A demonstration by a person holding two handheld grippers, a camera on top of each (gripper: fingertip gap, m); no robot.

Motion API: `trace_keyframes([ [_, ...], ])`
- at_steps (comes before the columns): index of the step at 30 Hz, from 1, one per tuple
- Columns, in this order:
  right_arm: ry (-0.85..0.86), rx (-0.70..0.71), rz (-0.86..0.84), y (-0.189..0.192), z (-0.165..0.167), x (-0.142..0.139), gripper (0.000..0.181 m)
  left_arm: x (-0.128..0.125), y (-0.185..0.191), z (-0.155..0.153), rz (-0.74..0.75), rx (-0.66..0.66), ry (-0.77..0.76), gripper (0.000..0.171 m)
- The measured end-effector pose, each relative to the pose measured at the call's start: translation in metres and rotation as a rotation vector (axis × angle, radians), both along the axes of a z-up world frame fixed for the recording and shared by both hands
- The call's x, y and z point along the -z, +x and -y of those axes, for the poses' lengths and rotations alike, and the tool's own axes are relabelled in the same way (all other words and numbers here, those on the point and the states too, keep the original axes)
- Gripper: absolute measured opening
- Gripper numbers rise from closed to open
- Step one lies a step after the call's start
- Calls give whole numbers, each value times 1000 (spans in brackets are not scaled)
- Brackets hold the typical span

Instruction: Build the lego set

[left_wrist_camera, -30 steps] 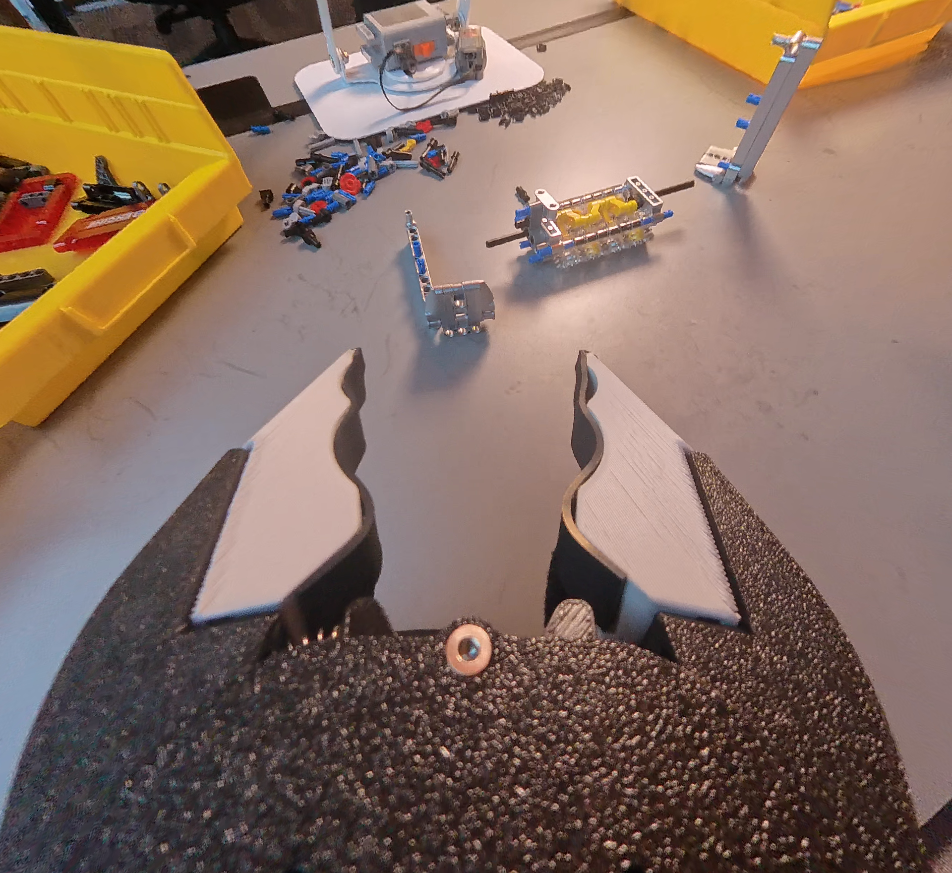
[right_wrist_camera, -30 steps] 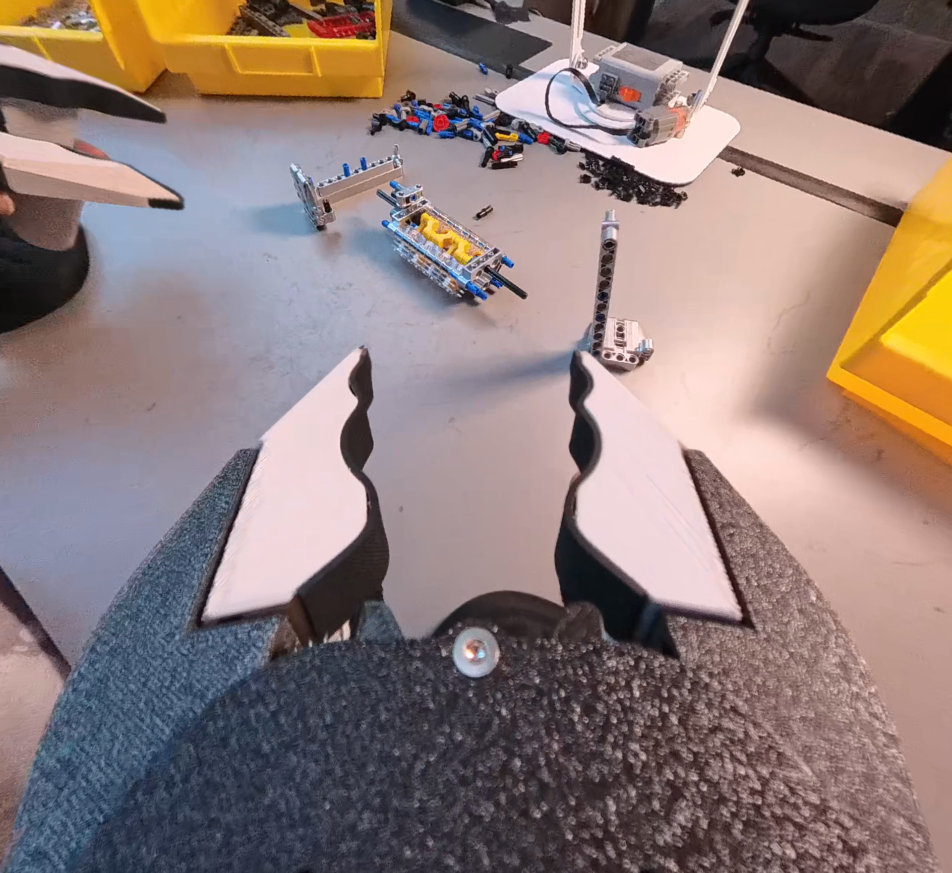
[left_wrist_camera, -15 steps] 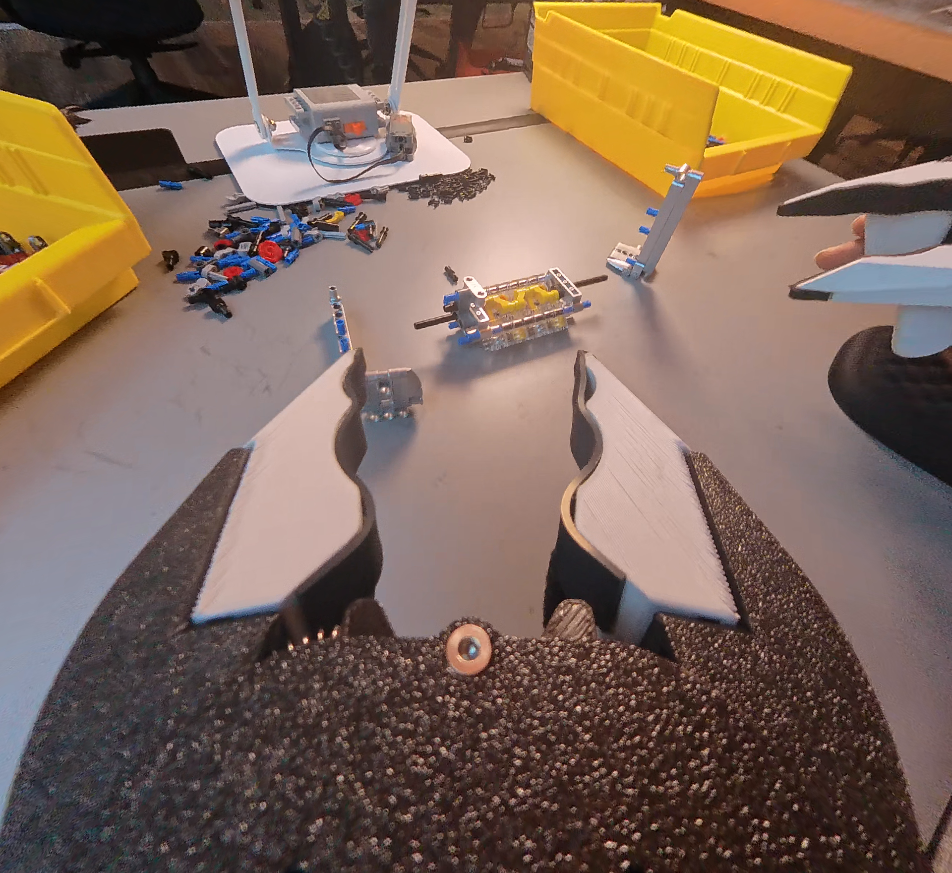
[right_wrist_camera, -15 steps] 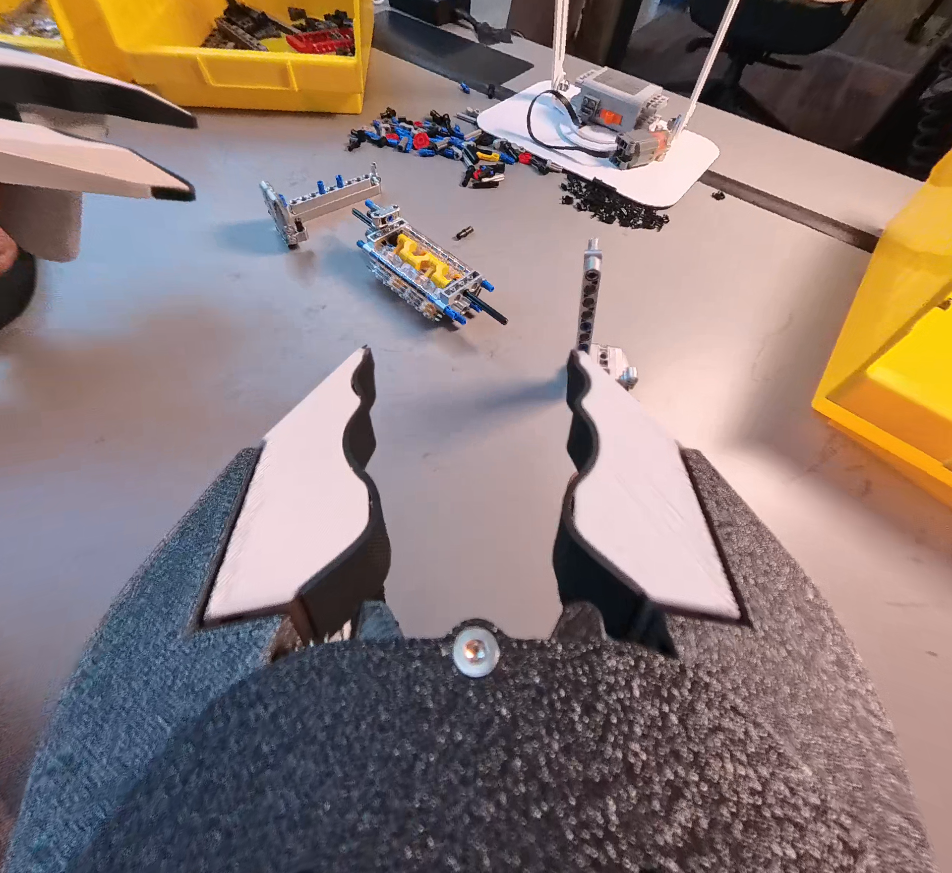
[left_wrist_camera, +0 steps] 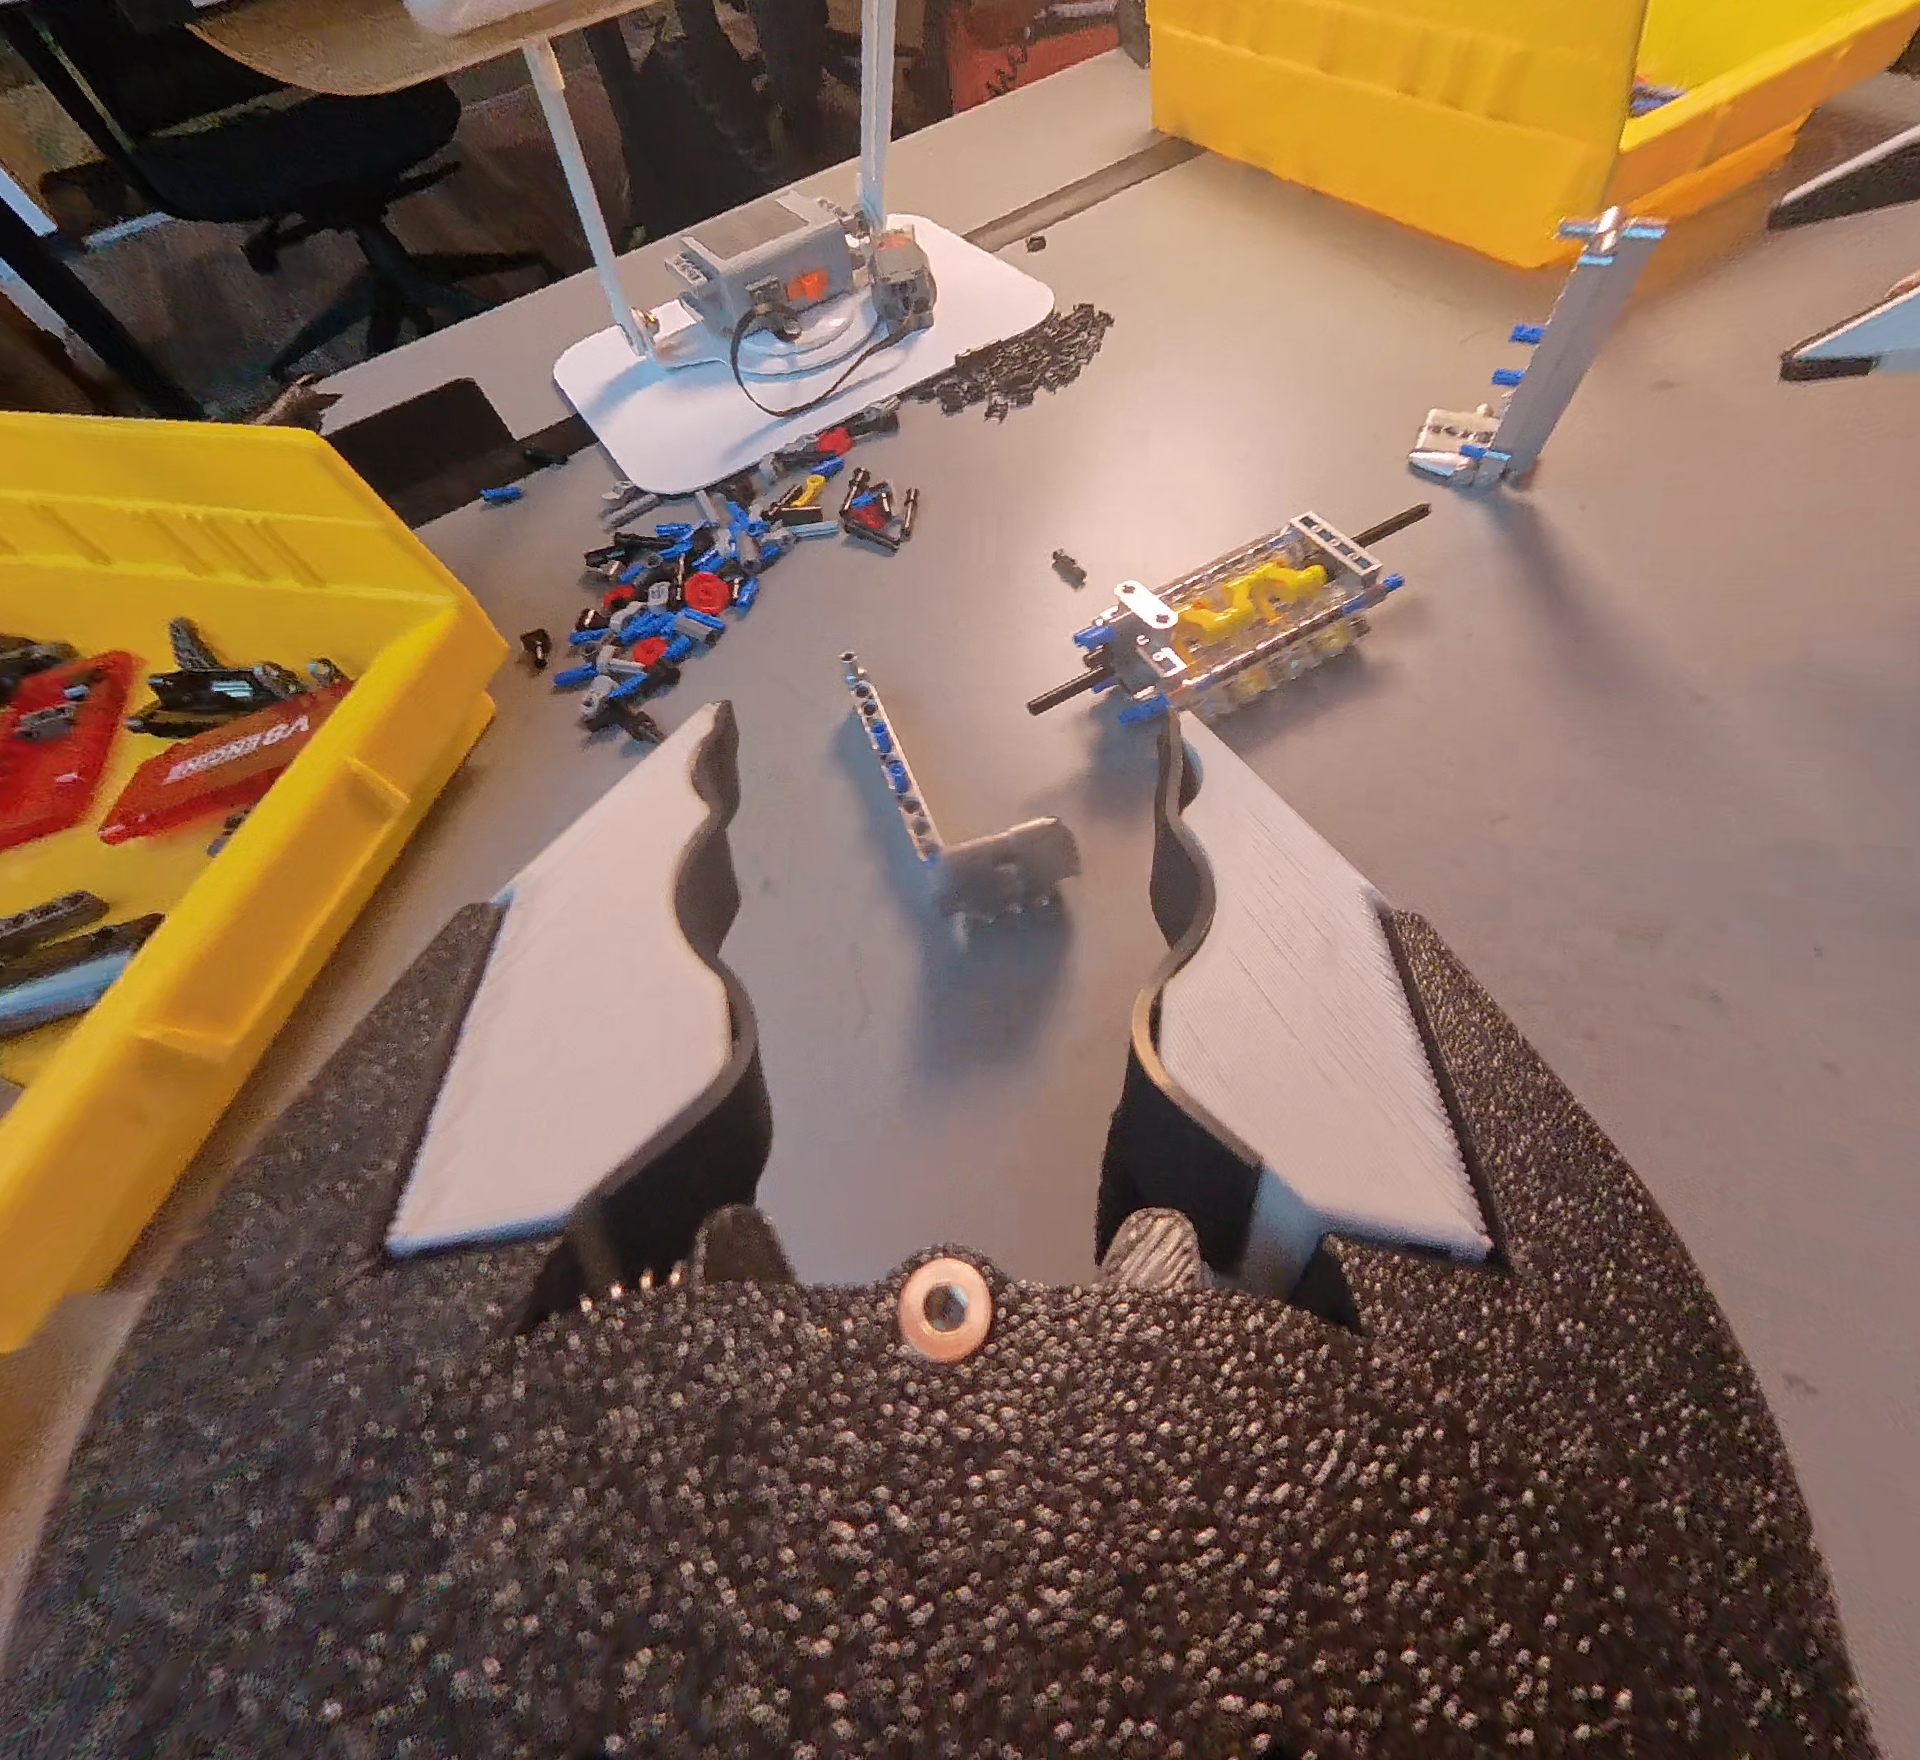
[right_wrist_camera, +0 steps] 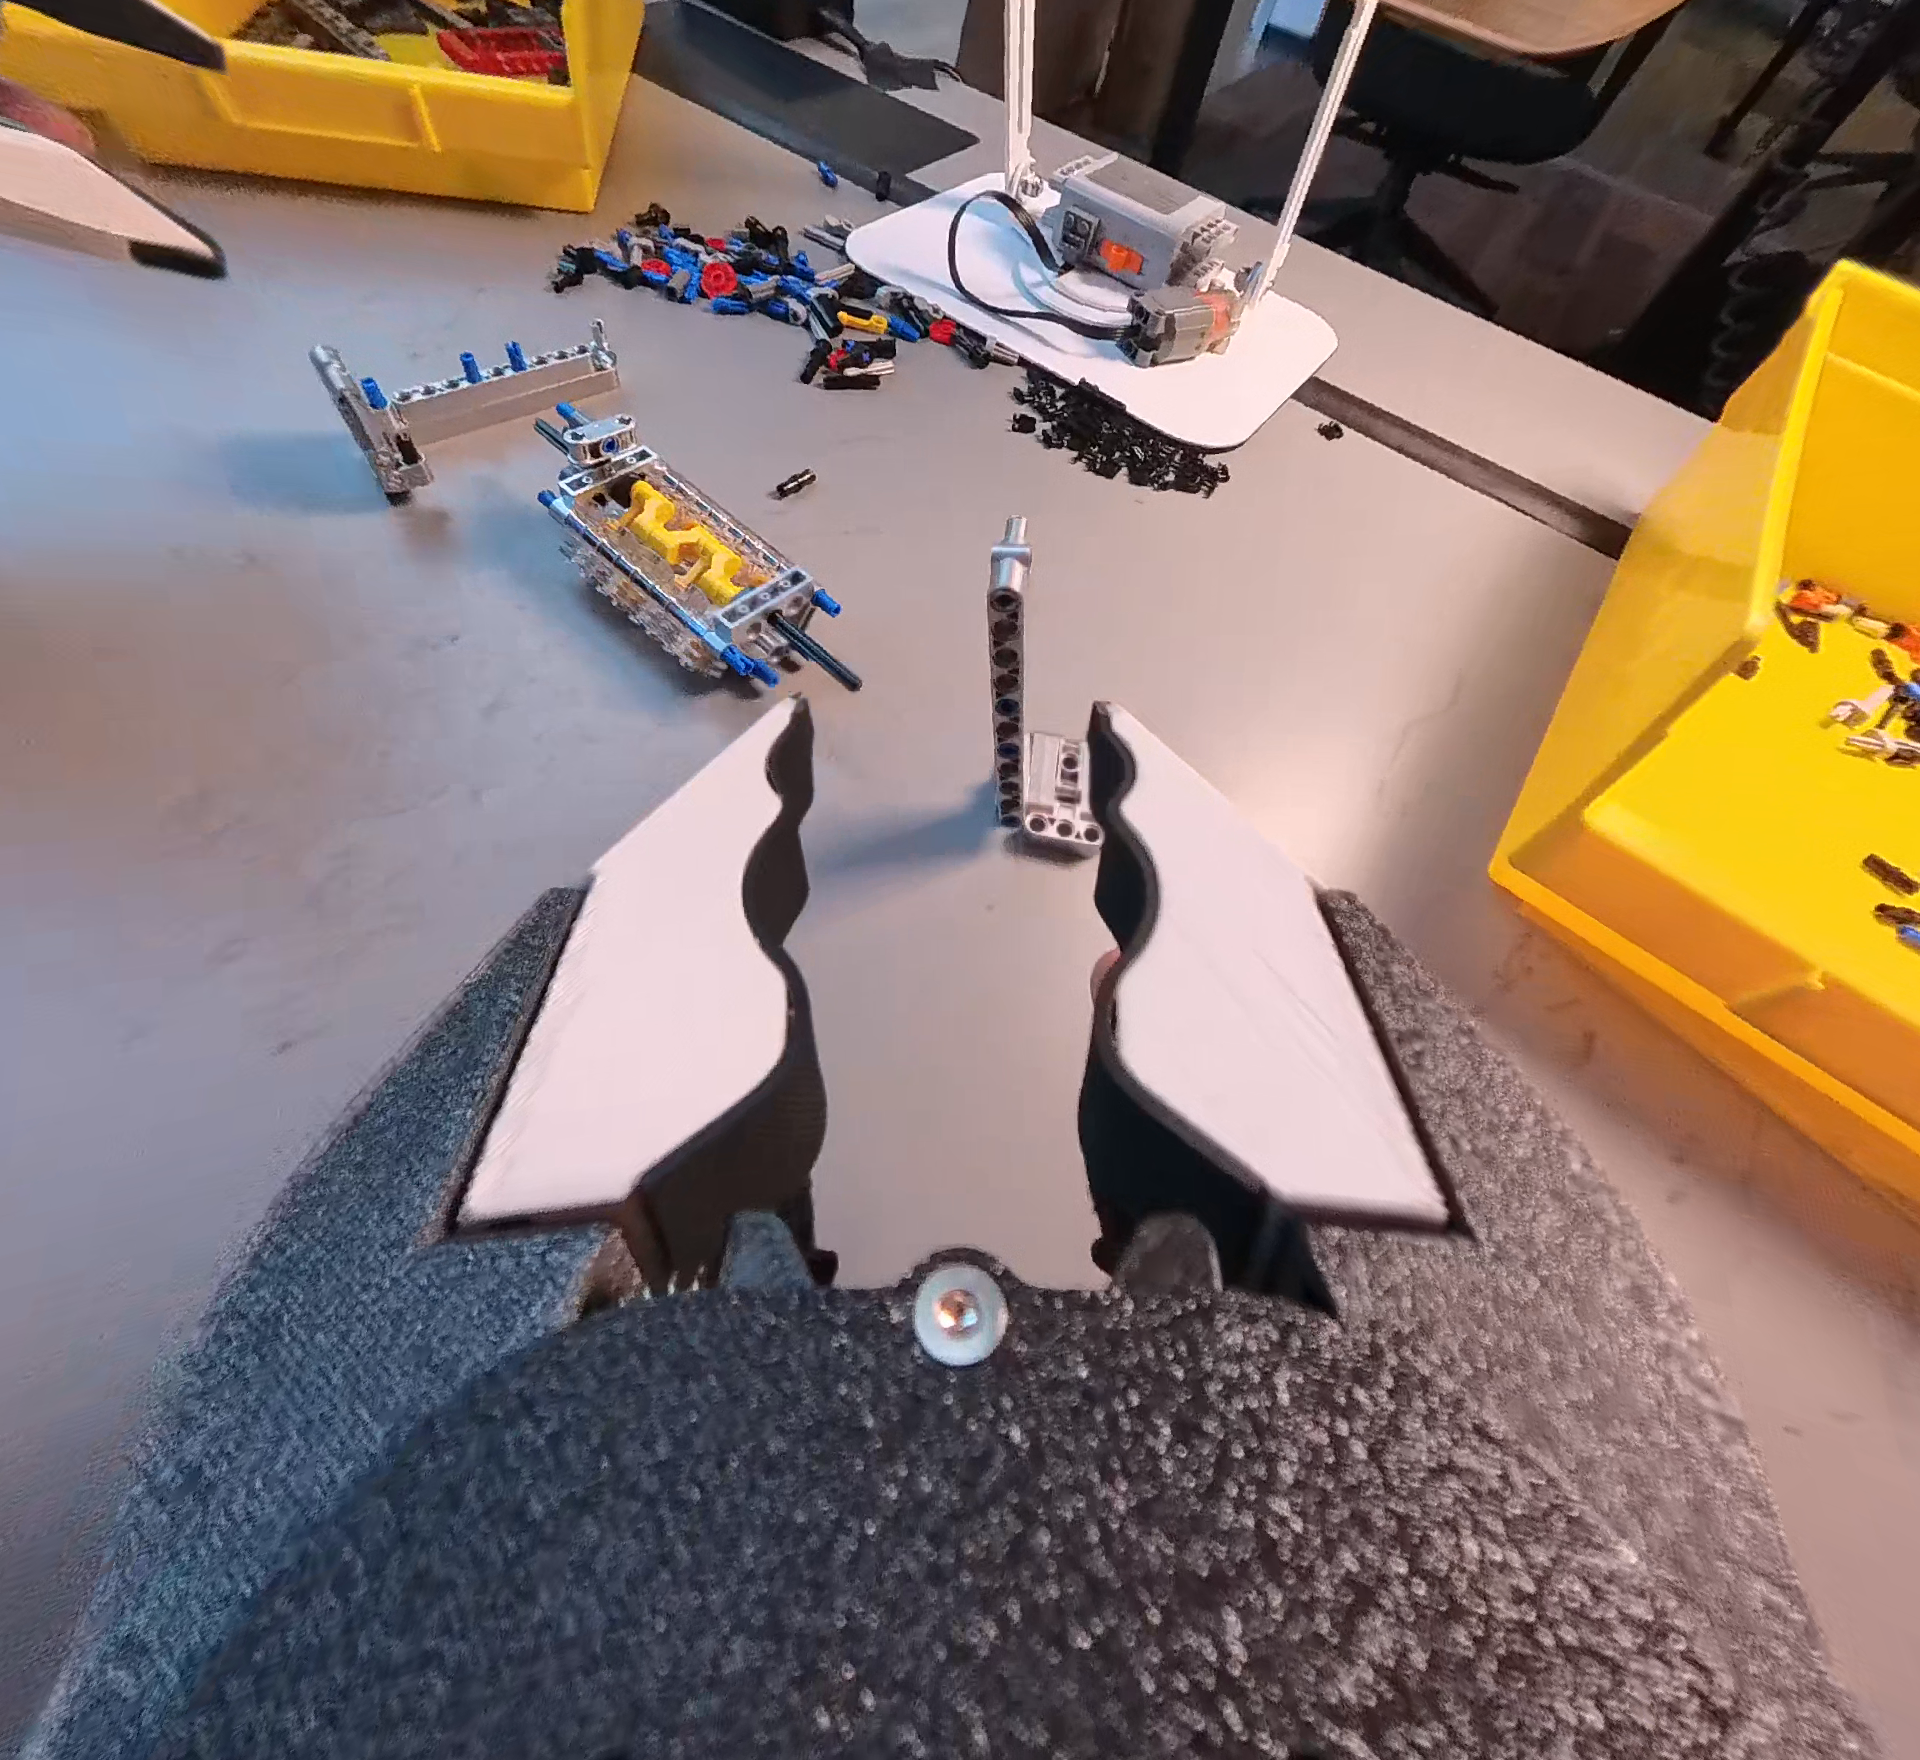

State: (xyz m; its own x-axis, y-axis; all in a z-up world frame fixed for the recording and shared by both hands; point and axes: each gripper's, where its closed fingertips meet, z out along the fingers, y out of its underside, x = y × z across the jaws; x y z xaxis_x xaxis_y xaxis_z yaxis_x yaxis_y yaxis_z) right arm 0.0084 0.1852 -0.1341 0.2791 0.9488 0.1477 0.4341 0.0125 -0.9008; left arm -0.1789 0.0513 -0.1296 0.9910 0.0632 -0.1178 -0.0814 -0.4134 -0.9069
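My left gripper (left_wrist_camera: 948, 734) is open and empty, low over the grey table (left_wrist_camera: 1558, 879). A grey L-shaped beam piece (left_wrist_camera: 961, 843) with blue pins lies just ahead, between its fingertips, apart from both. My right gripper (right_wrist_camera: 951, 718) is open and empty. A second grey L-shaped beam piece (right_wrist_camera: 1006, 661) stands upright just ahead, its foot beside the right fingertip (right_wrist_camera: 1117, 754). A grey engine block with a yellow crank (left_wrist_camera: 1236, 630) lies between the two pieces; it also shows in the right wrist view (right_wrist_camera: 686, 557).
Loose small parts (left_wrist_camera: 707, 588) are piled before a white stand base (left_wrist_camera: 675, 422) that carries a grey battery box (left_wrist_camera: 779, 266). Yellow bins stand at the left (left_wrist_camera: 260, 827) and far right (left_wrist_camera: 1403, 79). In the right wrist view a yellow bin (right_wrist_camera: 1662, 879) is close on the right.
My left gripper swung left and down, so the L-shaped piece now sits between its fingertips. My right gripper moved forward to the upright piece and its jaws narrowed a little.
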Motion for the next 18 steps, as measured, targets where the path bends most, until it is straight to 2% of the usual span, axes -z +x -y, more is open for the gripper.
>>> trace_keyframes([
  [4, 41, 4, -3, -3, -8, 3, 46, 19, -20, -4, 46, 17, -12, 79],
  [7, 44, 14, 2, -2, -12, 3, 42, 25, -15, -8, 144, 32, 42, 76],
  [14, 7, -26, 32, -18, -22, 10, 35, 17, -9, -9, 157, 63, 112, 69],
  [17, 12, -3, 44, -20, -26, 16, 9, 17, -9, -9, 166, 60, 106, 68],
  [18, 9, -3, 45, -20, -26, 17, 9, 17, -10, -9, 167, 61, 107, 68],
])
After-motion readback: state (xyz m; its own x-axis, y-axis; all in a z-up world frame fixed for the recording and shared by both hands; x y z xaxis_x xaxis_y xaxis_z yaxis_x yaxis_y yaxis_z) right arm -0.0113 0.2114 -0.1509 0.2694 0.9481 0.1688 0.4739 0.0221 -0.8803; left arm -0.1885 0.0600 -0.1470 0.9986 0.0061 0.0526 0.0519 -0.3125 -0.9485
